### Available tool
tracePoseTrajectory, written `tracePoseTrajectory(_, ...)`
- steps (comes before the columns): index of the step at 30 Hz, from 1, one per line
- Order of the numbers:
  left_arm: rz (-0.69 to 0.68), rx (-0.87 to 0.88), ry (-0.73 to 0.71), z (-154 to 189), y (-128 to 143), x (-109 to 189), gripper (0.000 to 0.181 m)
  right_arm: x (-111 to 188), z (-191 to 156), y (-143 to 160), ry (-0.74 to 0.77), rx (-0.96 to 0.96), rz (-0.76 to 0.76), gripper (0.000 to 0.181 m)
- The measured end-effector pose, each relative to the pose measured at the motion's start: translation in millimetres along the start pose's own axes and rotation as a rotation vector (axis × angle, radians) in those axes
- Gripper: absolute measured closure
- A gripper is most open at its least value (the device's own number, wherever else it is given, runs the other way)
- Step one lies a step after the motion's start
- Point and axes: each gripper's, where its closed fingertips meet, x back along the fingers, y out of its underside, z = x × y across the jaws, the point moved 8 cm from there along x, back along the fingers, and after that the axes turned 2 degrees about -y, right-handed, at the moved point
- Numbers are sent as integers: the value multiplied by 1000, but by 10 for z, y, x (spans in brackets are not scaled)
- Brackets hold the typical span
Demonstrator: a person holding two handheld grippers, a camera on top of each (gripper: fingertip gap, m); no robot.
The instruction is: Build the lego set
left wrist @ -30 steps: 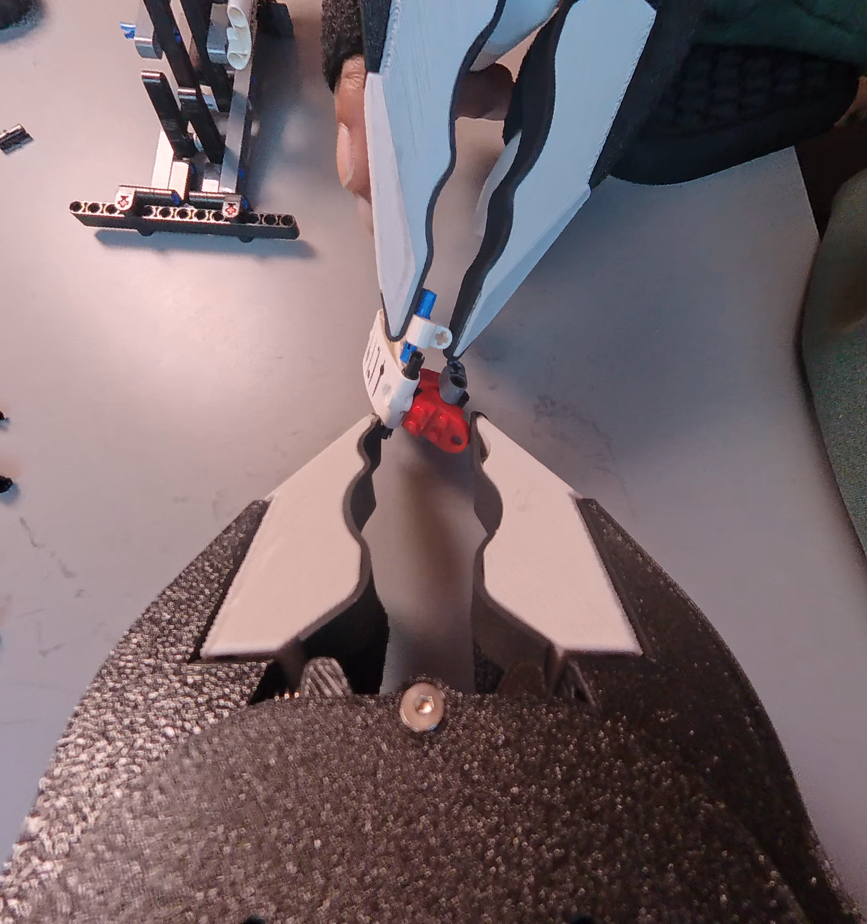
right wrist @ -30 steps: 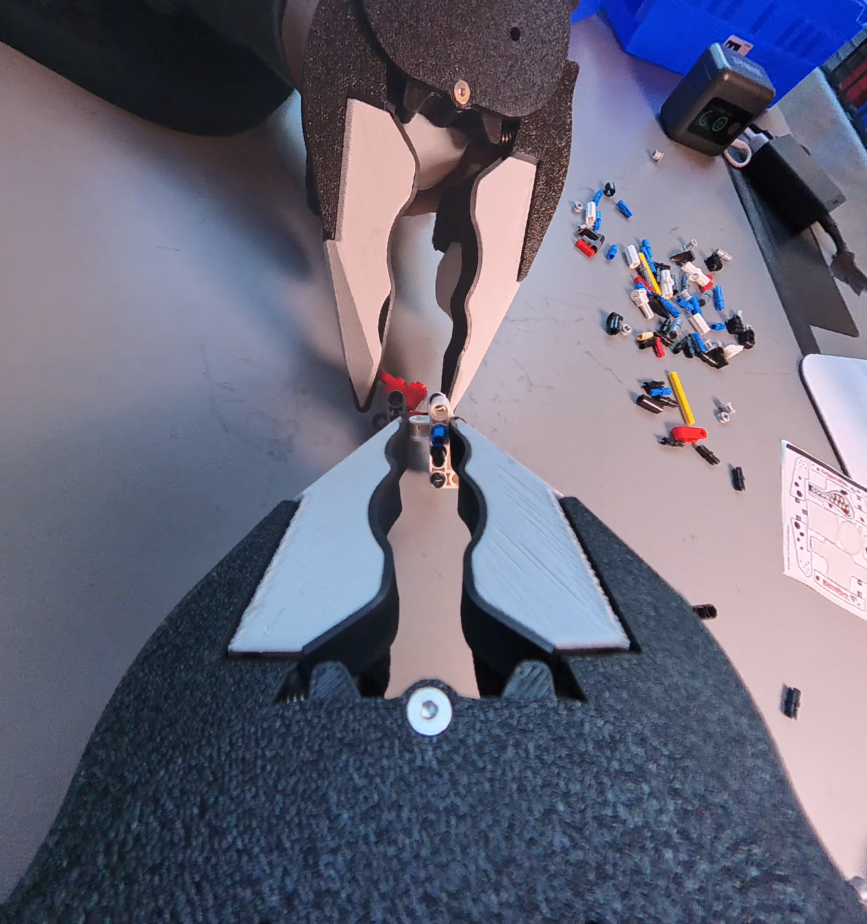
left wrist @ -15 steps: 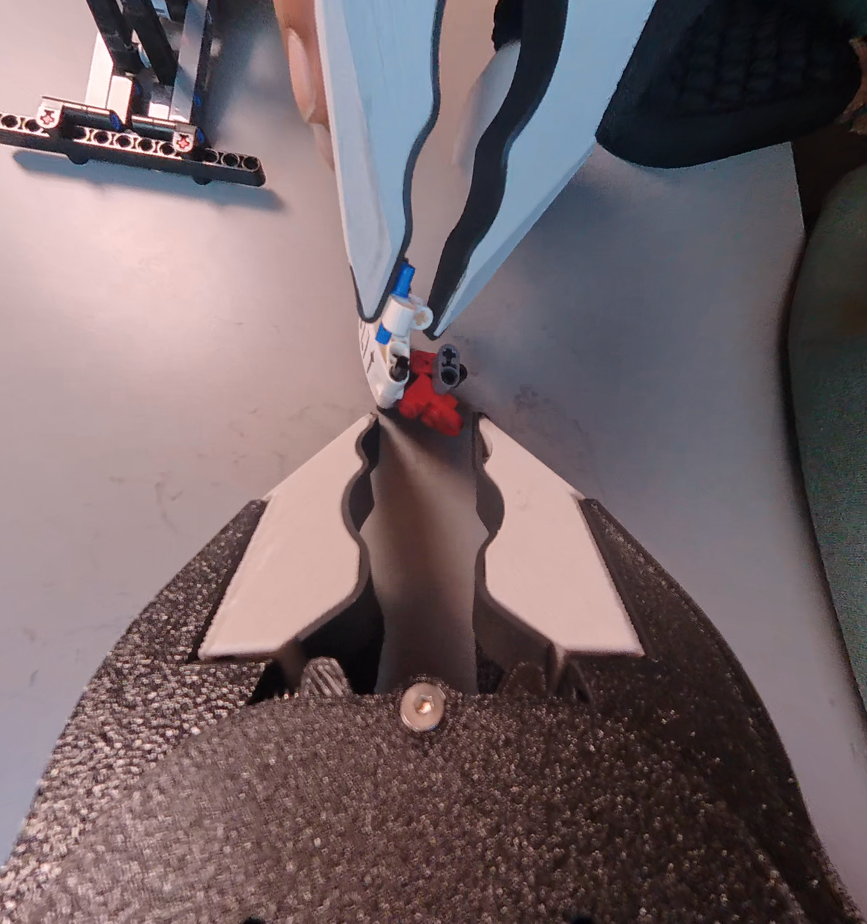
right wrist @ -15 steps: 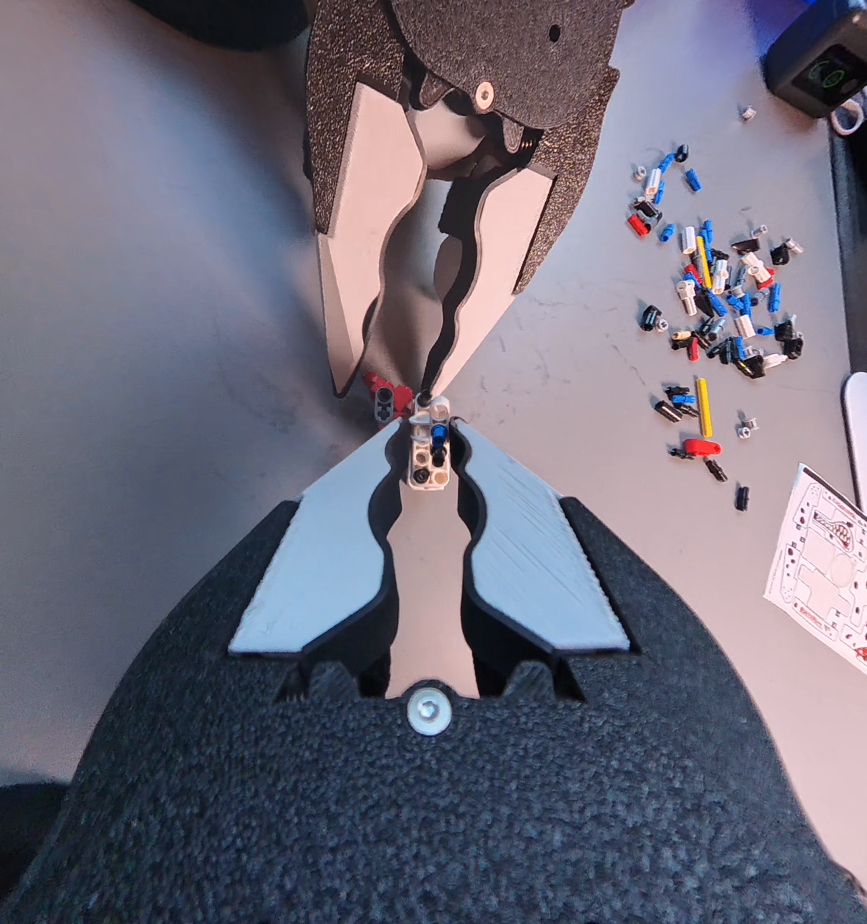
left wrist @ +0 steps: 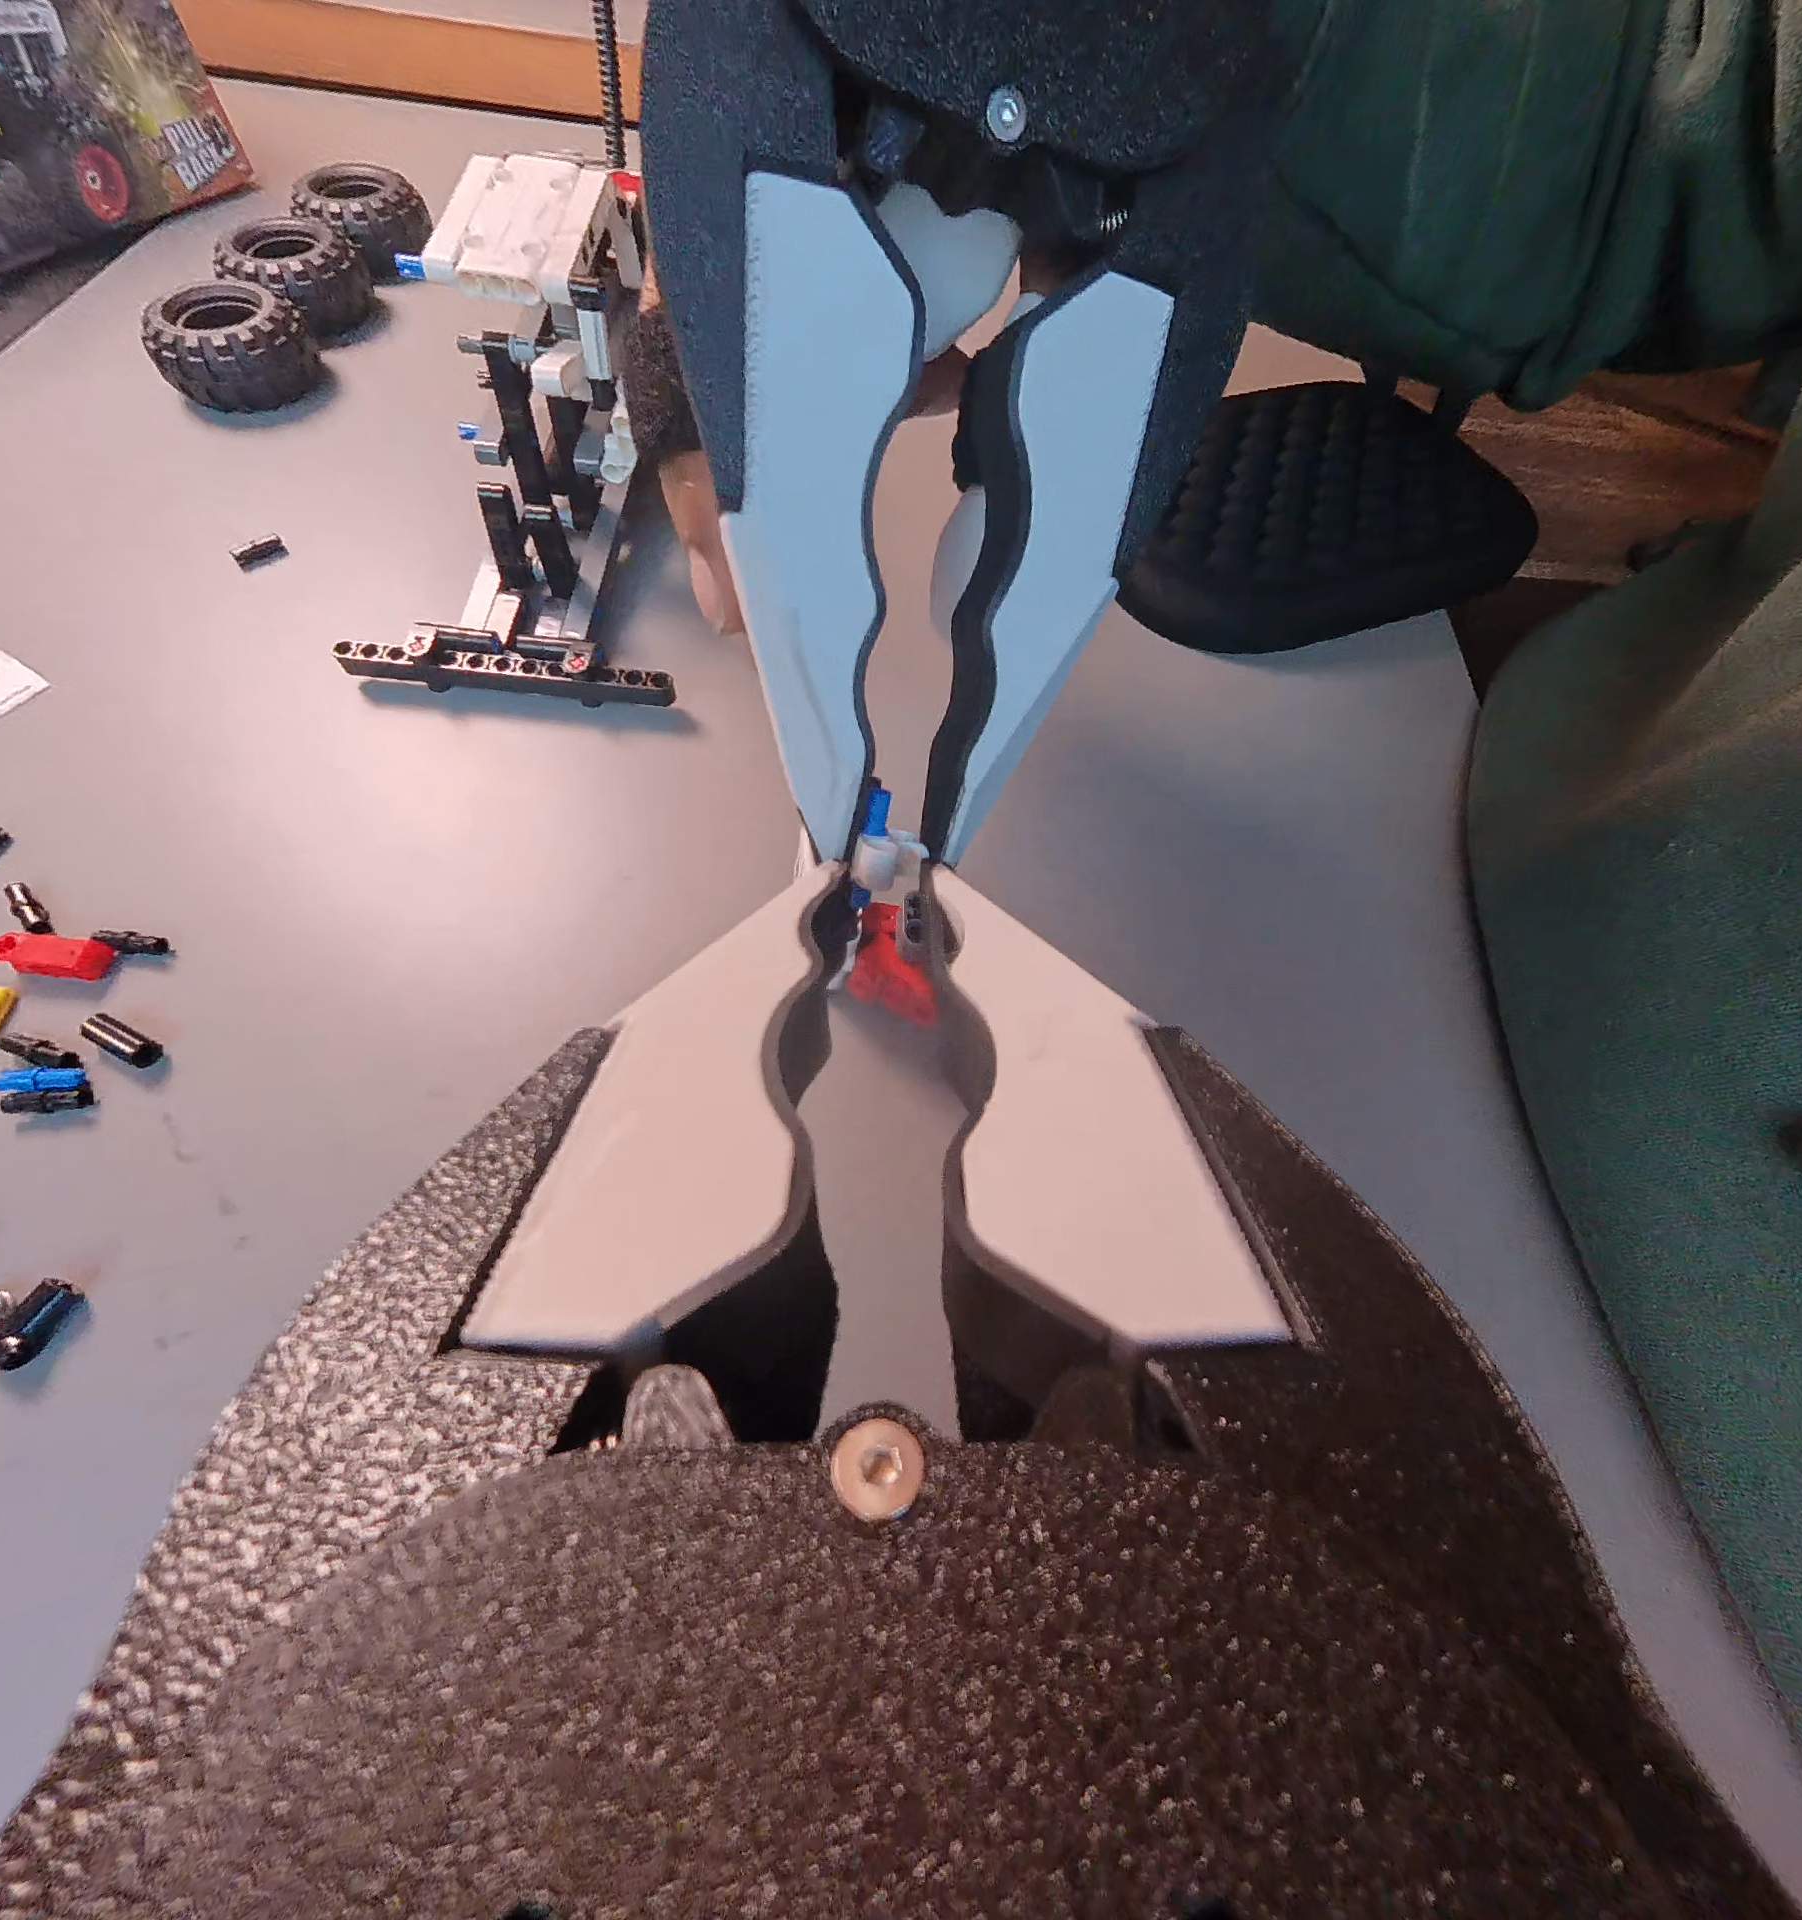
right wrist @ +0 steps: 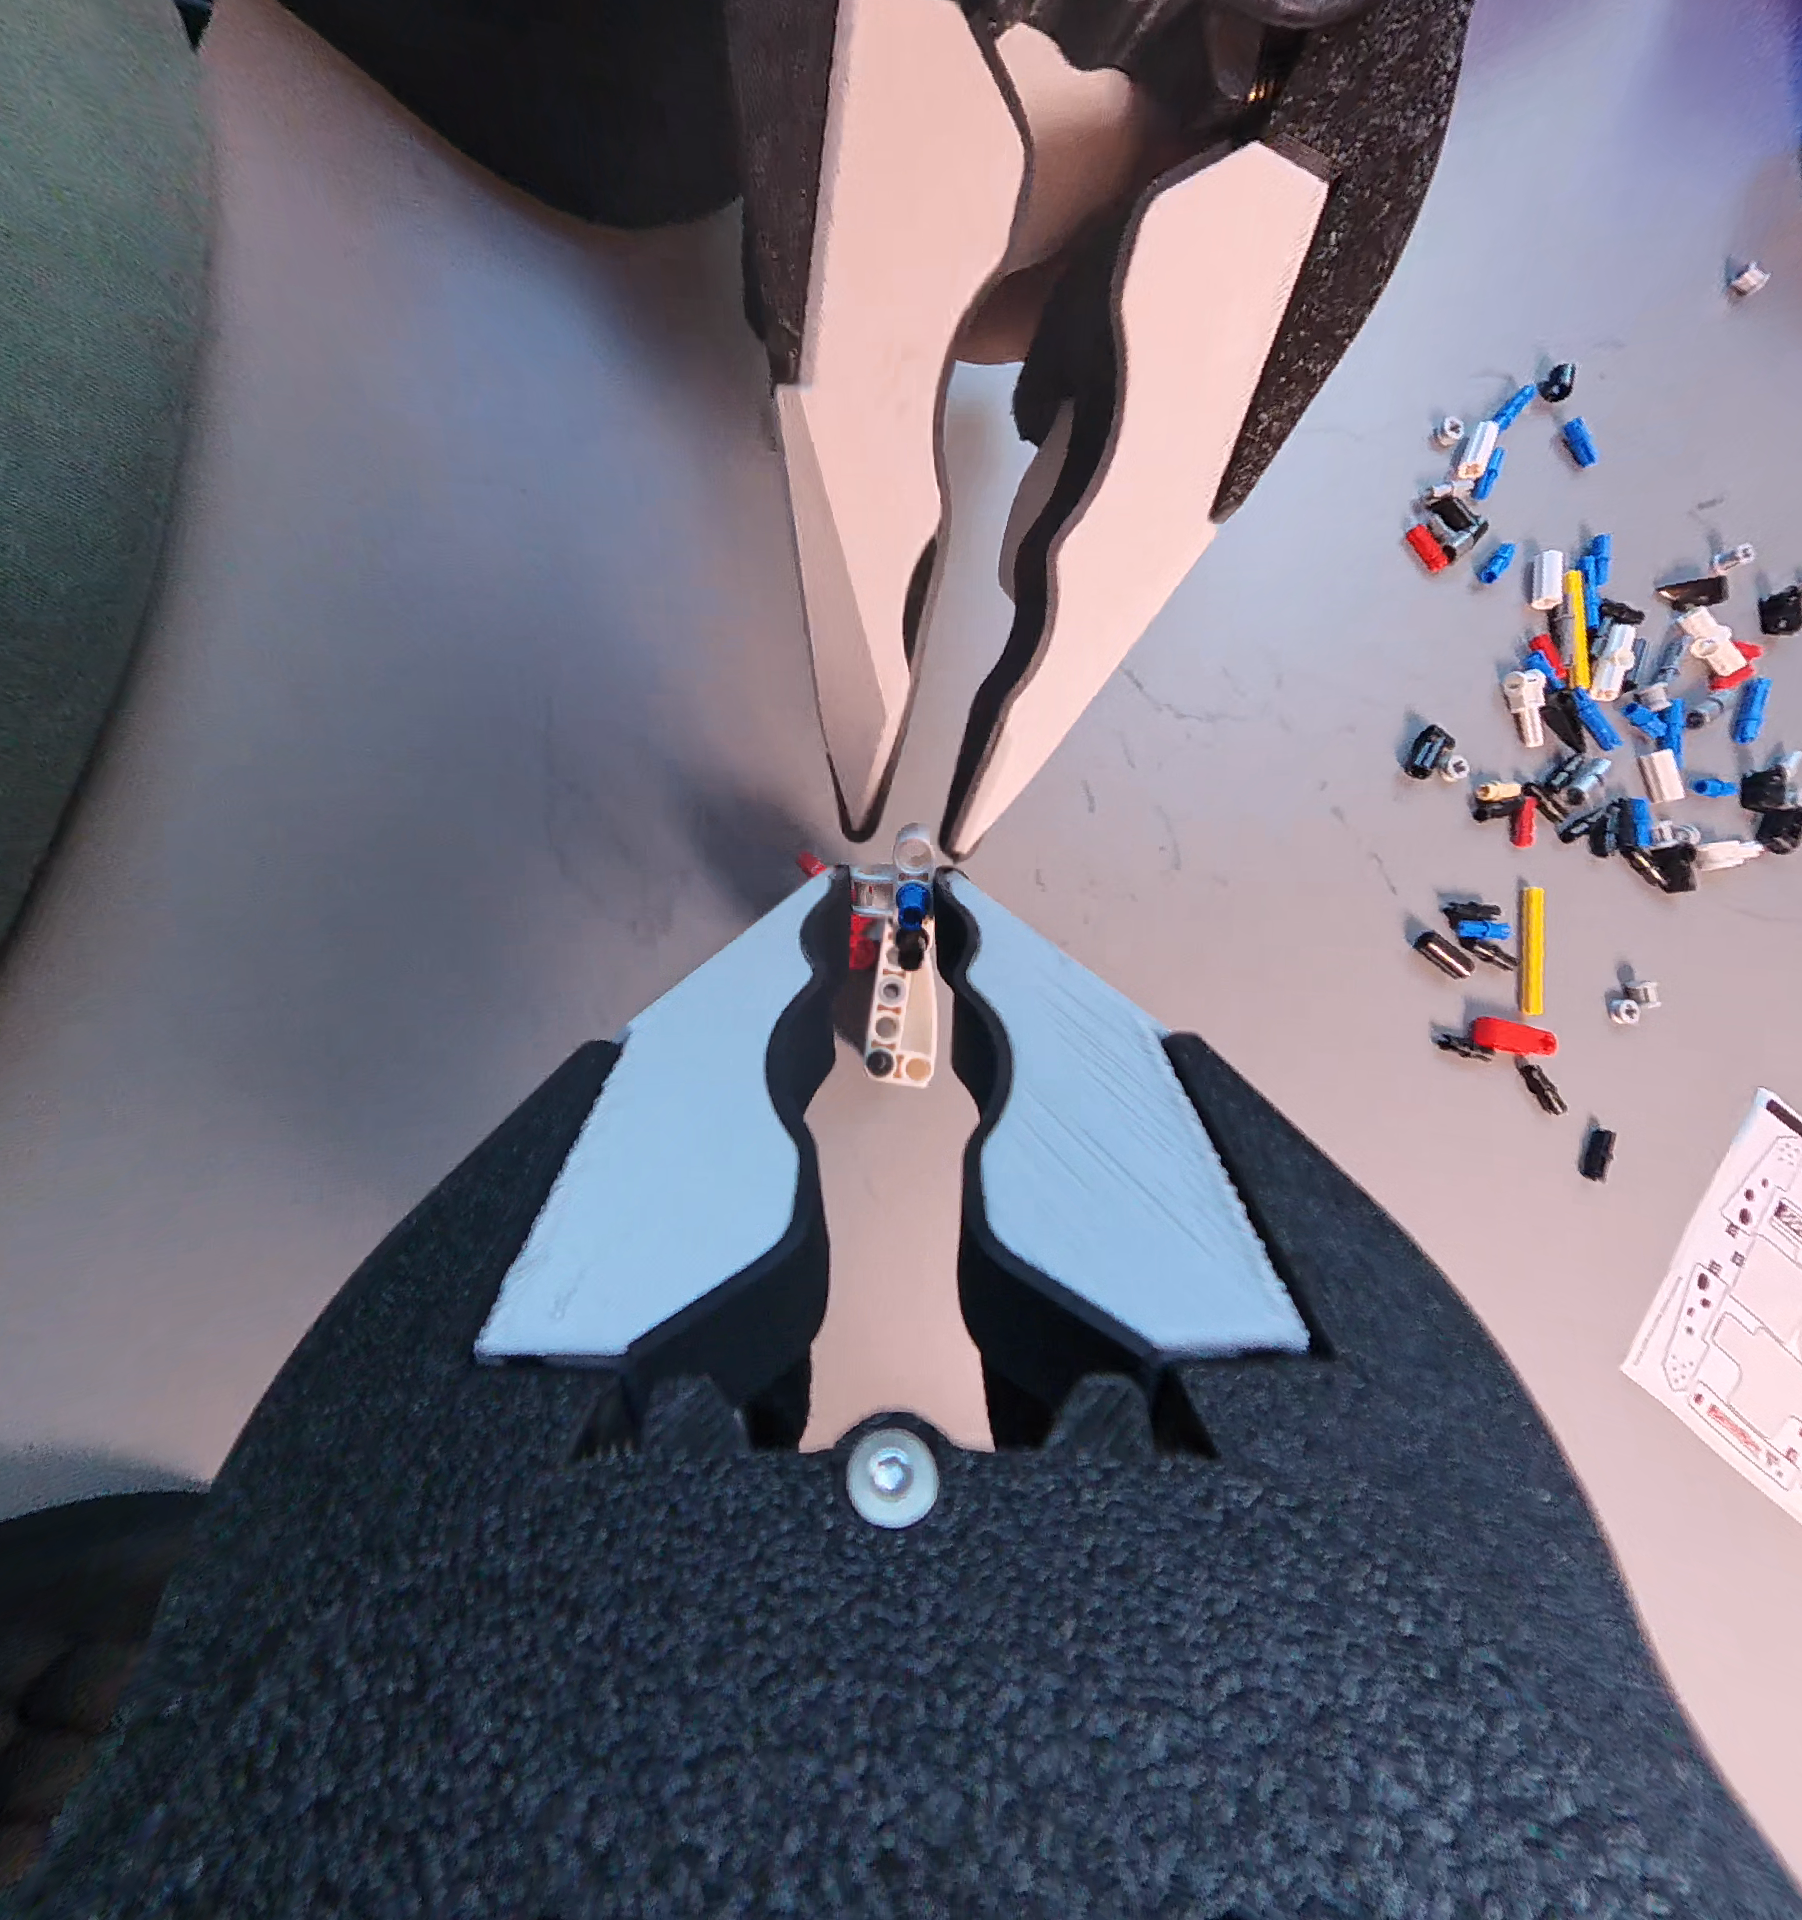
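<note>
So both tools are meeting tip to tip just above the surface [left wrist: 357,862]. The right tool [right wrist: 889,883] is clamped on a little sub-assembly [right wrist: 902,997]: a white beam with holes, with a blue pin and a black pin stuck through near its far end and a small light connector on top. The left tool [left wrist: 881,914] is nearly closed around a red piece [left wrist: 892,971] with a dark grey connector on it, and that red bit sits right against the white beam. I honestly can't tell if the left one is truly pinching the red piece or just bracketing it; the tips look snug on either side.

Handling-wise, my read: these parts are tiny, rigid plastic, weigh nothing, and are slick on the flat faces. Best hold is across the flat sides of the beam, away from the pin ends, so the pins stay free to push home. Squeeze at an angle and it'll probably pop out sideways.

Further out on the surface there's the half-built chassis [left wrist: 554,436], three black tyres [left wrist: 273,281], the loose pile of parts [right wrist: 1624,675] and a sticker sheet [right wrist: 1770,1320].
</note>
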Motion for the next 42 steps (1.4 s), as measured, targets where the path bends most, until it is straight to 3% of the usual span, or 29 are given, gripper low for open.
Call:
tracePoseTrajectory(8,17,-33,-20,36,-15,5,175,18,-20,-22,-2,-15,27,166)
tracePoseTrajectory(15,281,107,87,-19,-98,139,175,230,-44,-48,77,-101,313,163)
tracePoseTrajectory(23,350,69,67,9,-135,113,175,246,-104,50,151,-164,474,165)
tracePoseTrajectory(42,34,-5,-32,-81,104,-117,175,-55,18,227,54,-66,175,166)
